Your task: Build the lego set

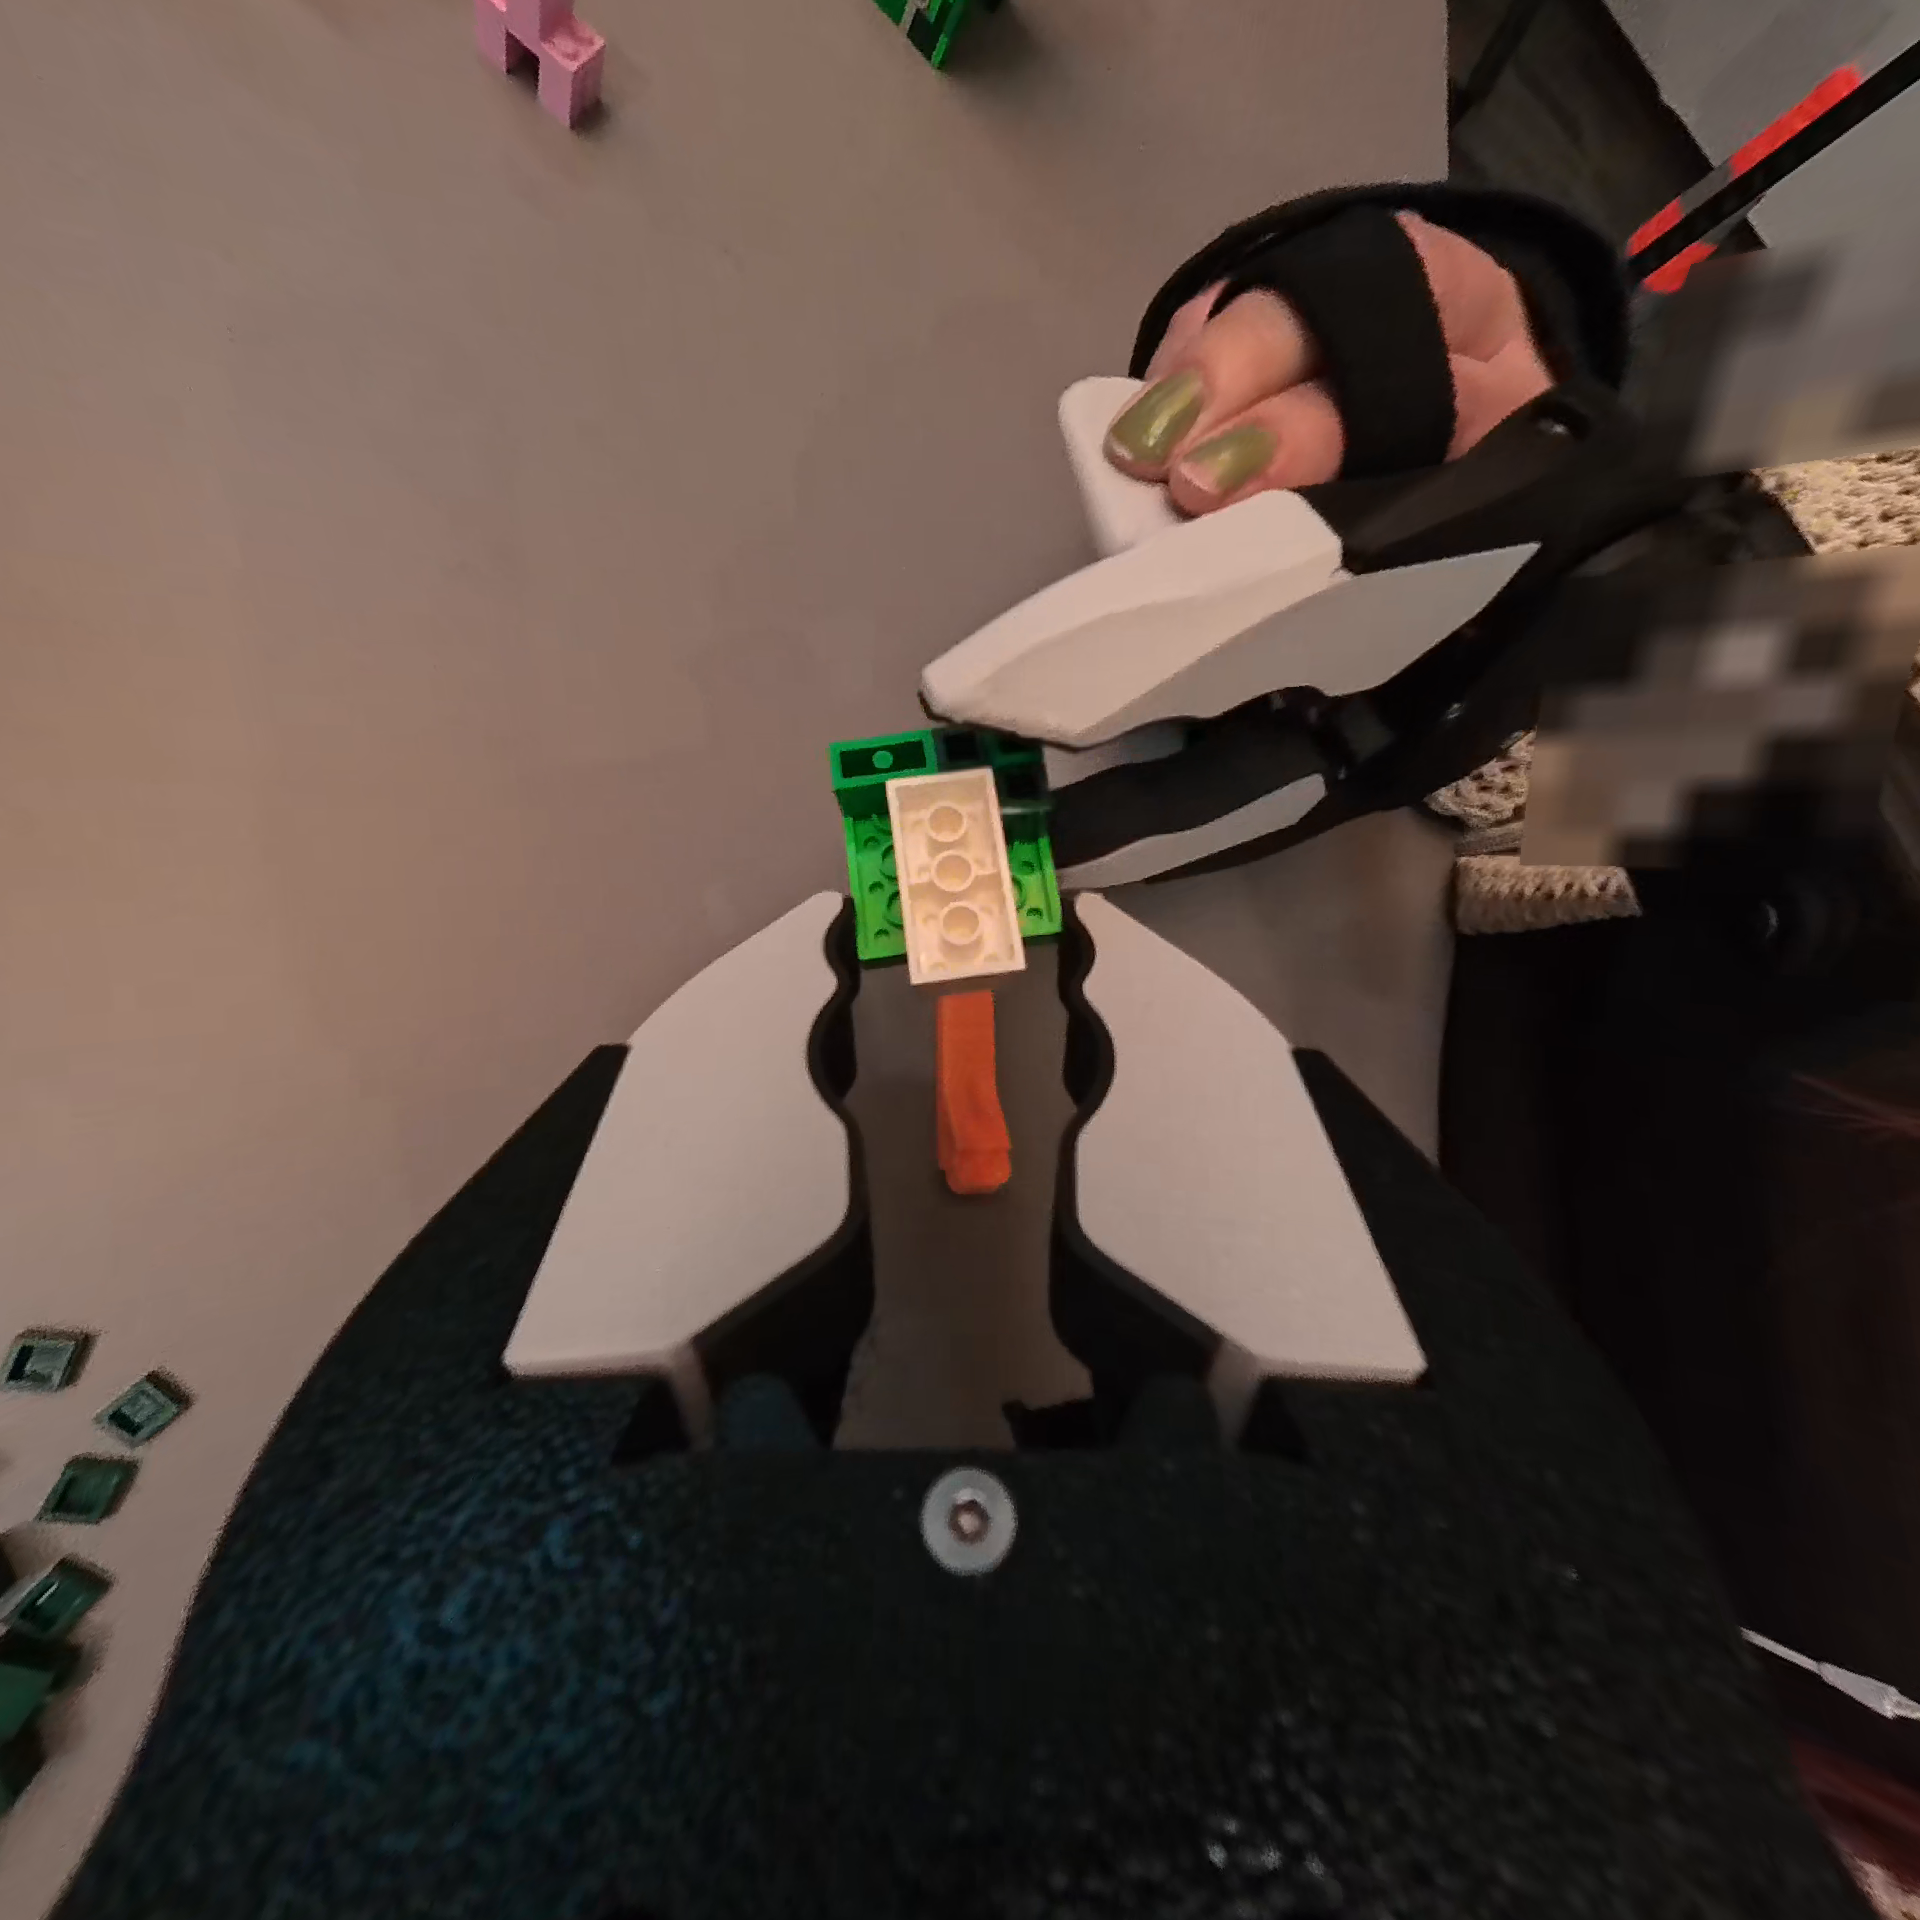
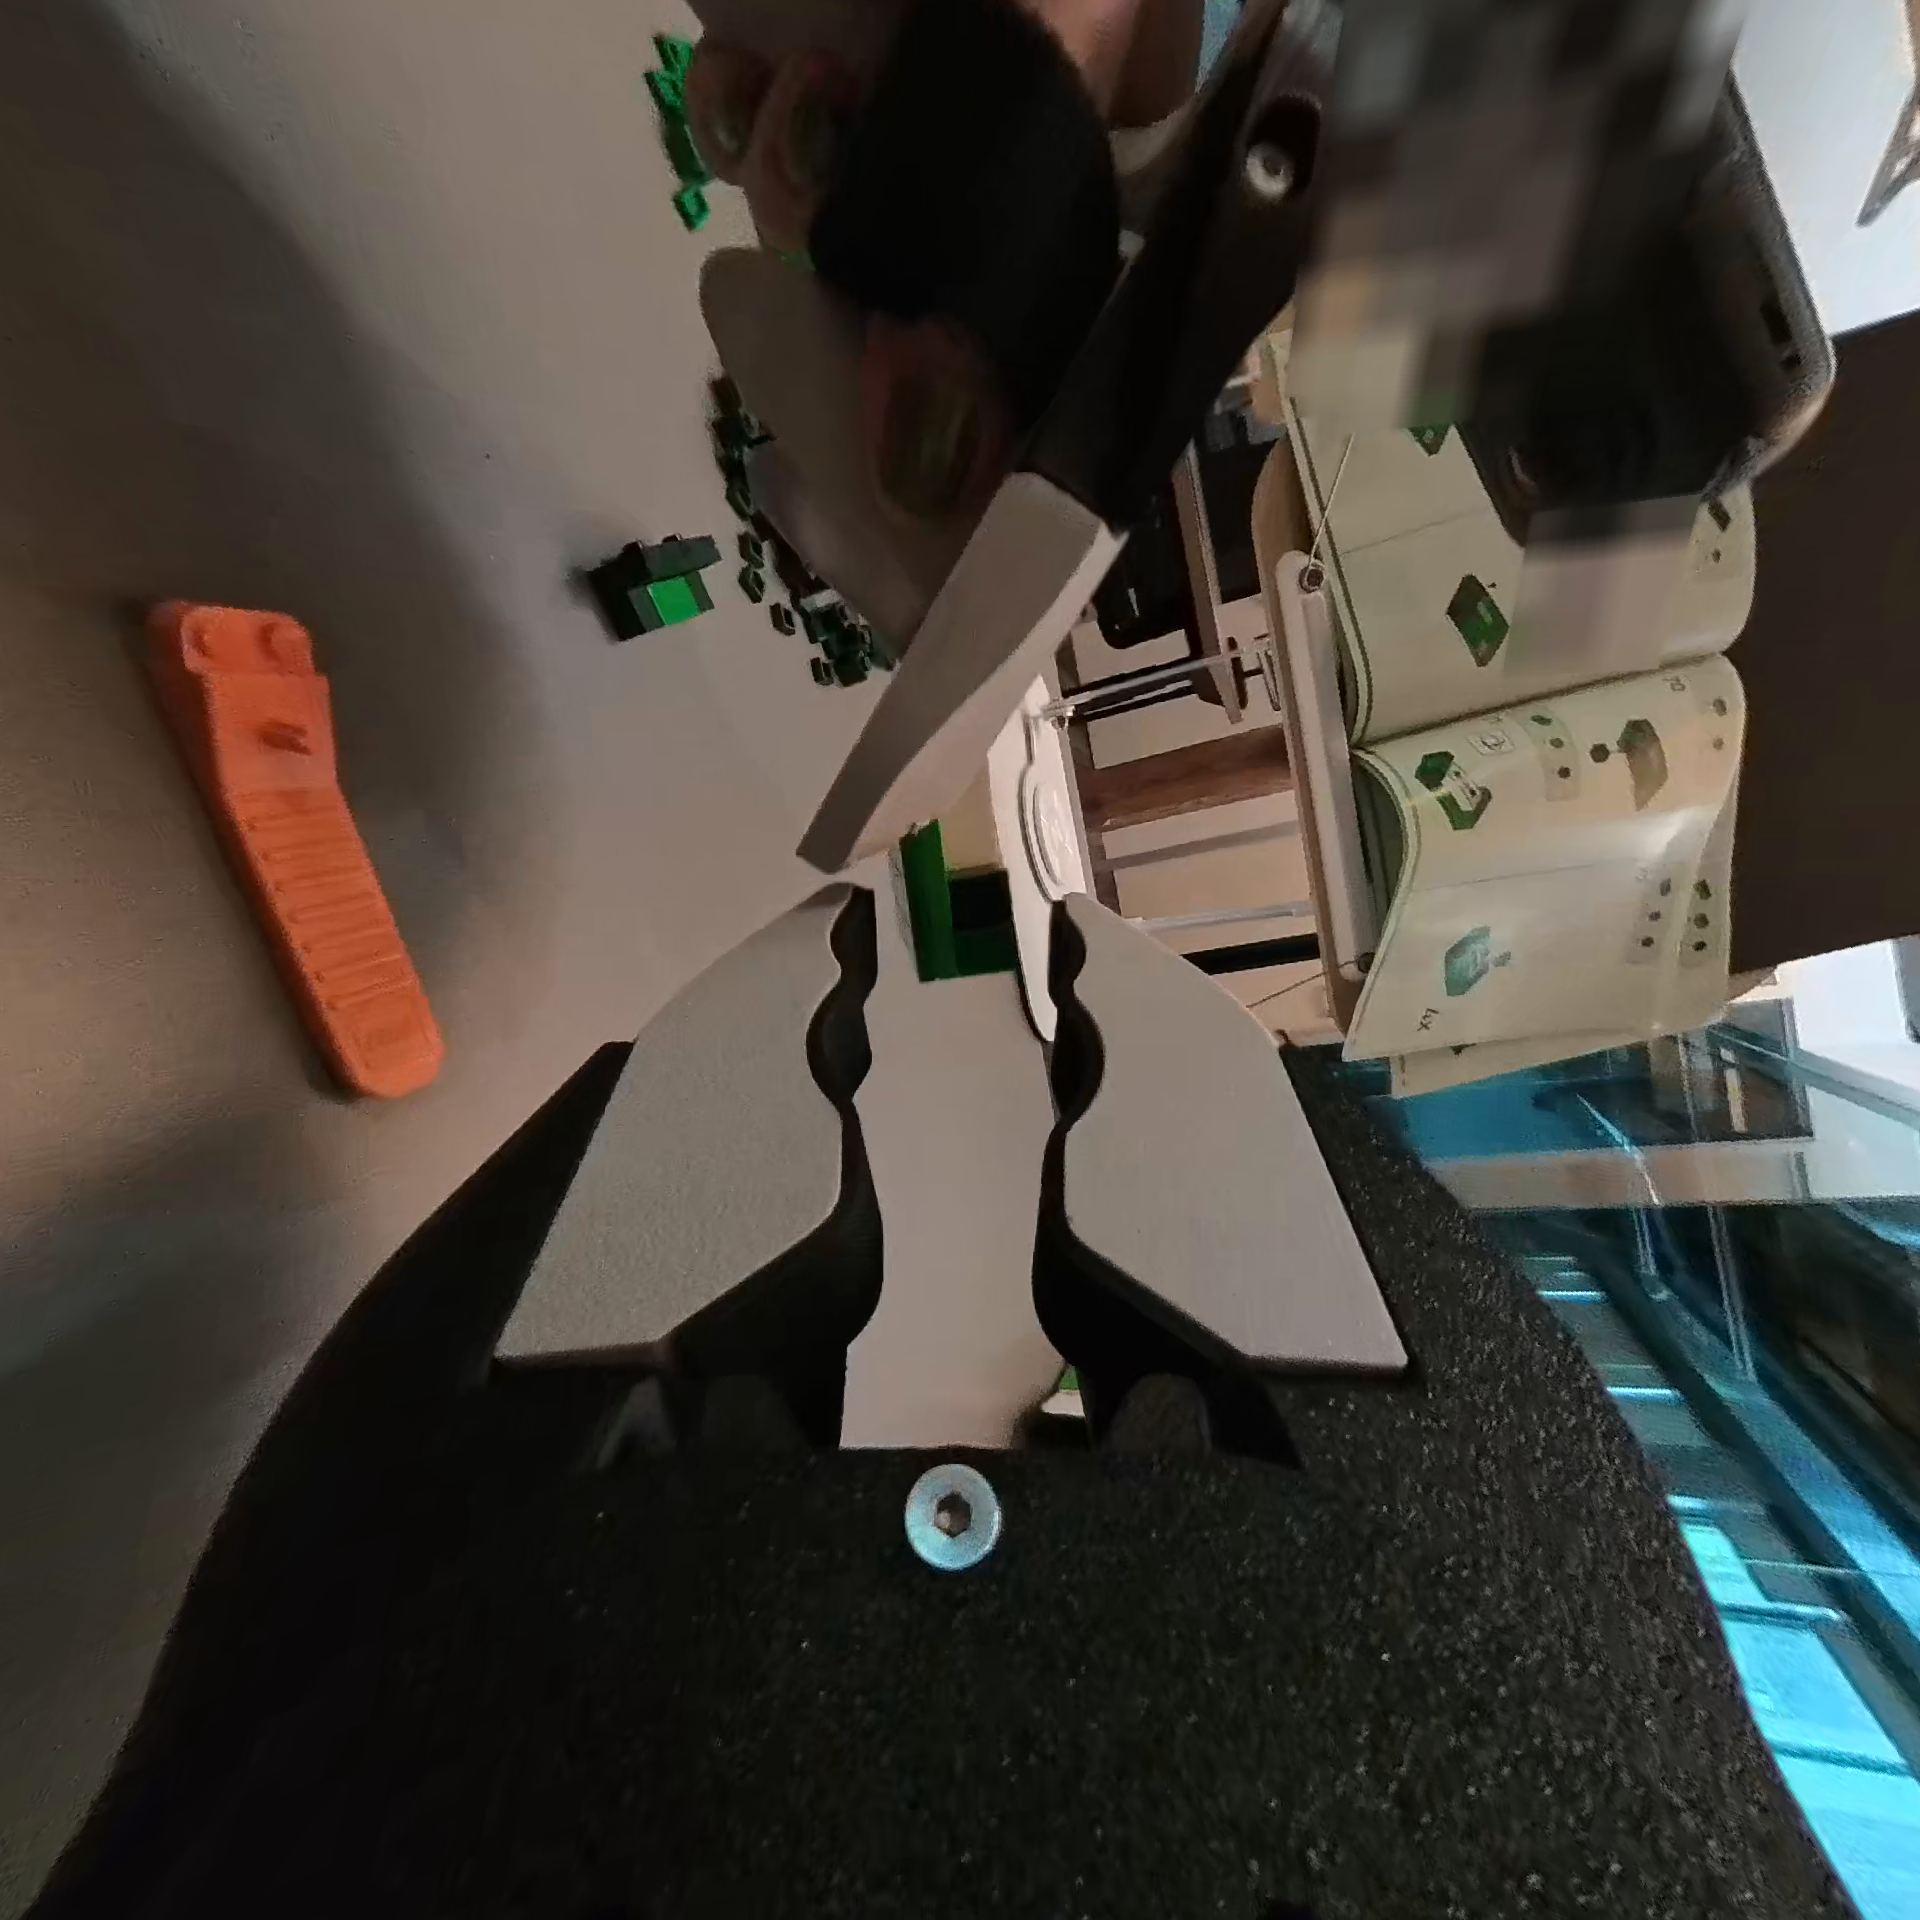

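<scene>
A bright green lego assembly with a dark green back part carries a white brick, its hollow underside towards the left camera. My left gripper is shut on the green plate's two sides and holds it above the grey table. My right gripper reaches in from the right, with its jaws around the assembly's far part. In the right wrist view the assembly sits between the right gripper tips, with a slim gap at the right finger. I cannot tell whether the right gripper grips.
An orange brick separator lies on the table below the assembly; it also shows in the right wrist view. Small dark green tiles lie at the left. A pink build stands far off. An open instruction booklet stands upright behind. My two grippers' fingertips are within a few centimetres of each other. The orange brick separator sits 7 centimetres or so from the ends of my left fingers. Seen from the right wrist view as well.
</scene>
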A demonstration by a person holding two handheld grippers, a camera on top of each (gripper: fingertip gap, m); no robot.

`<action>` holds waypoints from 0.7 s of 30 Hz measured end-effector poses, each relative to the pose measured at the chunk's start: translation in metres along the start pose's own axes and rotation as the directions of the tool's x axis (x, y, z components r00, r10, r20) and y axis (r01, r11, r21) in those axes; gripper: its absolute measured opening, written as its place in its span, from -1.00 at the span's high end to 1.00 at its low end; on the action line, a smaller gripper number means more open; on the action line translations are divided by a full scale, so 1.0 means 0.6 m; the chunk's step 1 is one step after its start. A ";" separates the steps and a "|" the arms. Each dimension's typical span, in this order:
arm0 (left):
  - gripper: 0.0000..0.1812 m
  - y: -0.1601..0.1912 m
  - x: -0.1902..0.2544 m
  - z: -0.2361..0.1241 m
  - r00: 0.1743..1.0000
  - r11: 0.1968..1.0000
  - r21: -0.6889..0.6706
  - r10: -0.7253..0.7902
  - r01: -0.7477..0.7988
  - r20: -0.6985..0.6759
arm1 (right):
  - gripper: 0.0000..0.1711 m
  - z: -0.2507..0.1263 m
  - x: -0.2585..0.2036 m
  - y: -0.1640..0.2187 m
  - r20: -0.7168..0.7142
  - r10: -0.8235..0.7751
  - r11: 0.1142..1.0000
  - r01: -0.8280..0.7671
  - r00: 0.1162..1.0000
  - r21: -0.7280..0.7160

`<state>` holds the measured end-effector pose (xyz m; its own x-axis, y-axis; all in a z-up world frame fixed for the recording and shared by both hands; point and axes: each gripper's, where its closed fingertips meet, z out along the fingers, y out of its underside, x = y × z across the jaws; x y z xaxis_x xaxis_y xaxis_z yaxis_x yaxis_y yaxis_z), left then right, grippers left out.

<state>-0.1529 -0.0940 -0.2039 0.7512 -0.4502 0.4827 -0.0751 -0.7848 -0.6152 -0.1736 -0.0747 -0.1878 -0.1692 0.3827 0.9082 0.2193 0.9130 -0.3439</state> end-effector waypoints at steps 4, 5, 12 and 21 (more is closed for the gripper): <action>0.60 0.000 0.003 -0.001 1.000 1.000 -0.002 0.023 -0.023 -0.004 | 0.75 0.001 0.000 0.003 -0.012 -0.027 1.000 0.027 1.000 -0.003; 0.60 -0.001 0.003 -0.001 0.999 0.999 -0.001 0.035 -0.035 0.003 | 0.76 0.001 0.000 0.003 -0.013 -0.026 1.000 0.026 1.000 -0.005; 0.43 -0.037 0.002 -0.026 0.982 0.978 0.114 0.165 -0.175 0.091 | 0.79 -0.009 0.042 0.013 -0.185 -0.064 0.998 0.060 0.981 -0.028; 0.56 -0.064 0.010 -0.038 0.914 0.922 0.126 0.332 -0.367 0.232 | 0.79 -0.017 0.064 0.014 -0.267 -0.077 0.996 0.063 0.961 -0.059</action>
<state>-0.1606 -0.0764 -0.1628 0.8142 -0.5732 0.0924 -0.2618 -0.5045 -0.8228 -0.1687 -0.0538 -0.1535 0.0776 0.2598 0.9625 0.2641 0.9256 -0.2711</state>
